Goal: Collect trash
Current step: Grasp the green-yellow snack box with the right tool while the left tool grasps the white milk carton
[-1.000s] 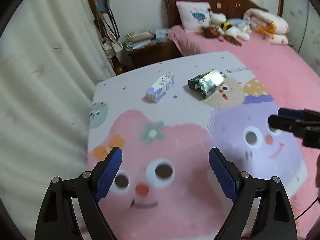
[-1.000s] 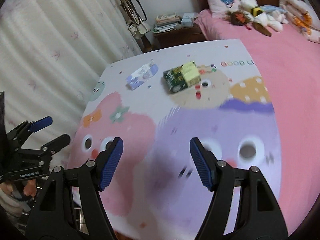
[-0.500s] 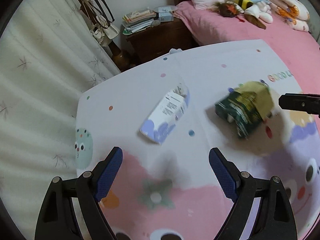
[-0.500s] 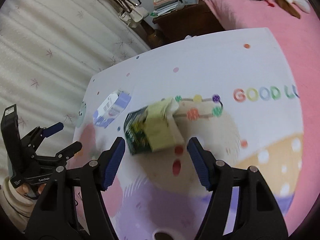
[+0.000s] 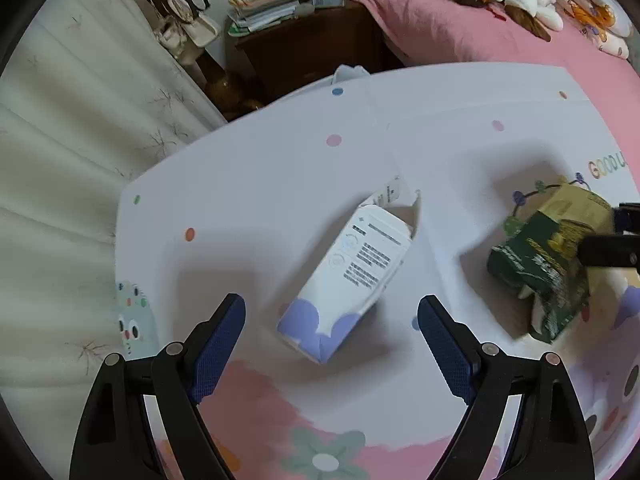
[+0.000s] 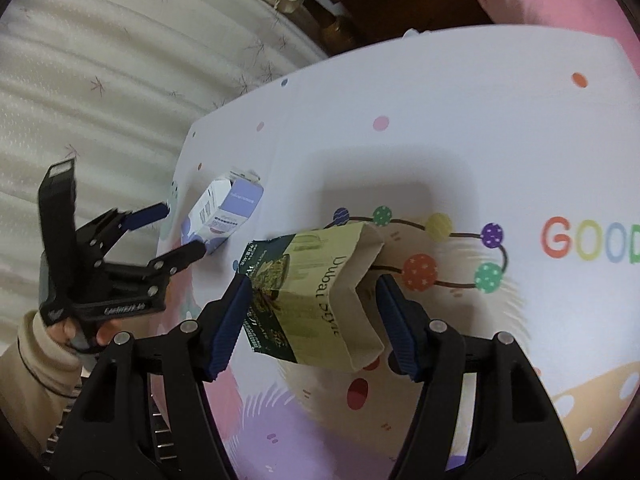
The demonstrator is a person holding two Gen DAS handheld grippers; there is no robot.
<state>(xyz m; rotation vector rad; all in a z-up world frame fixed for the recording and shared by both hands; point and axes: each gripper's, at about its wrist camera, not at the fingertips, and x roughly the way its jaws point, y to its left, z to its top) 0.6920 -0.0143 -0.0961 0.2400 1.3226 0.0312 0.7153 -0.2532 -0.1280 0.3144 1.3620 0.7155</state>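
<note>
Right wrist view: both claws spread, right claw [image 6: 312,316] straddling open-ended green carton [image 6: 316,292], interior unseen.

Moved in from the near end of the mat [image 5: 280,184] toward its far left part. Left tongs [image 5: 331,340] brought close around the white and purple carton [image 5: 352,276], blue pads spread either side. Right tongs [image 6: 313,316] advanced until the green box [image 6: 316,296] sat between the parted pads.
</note>
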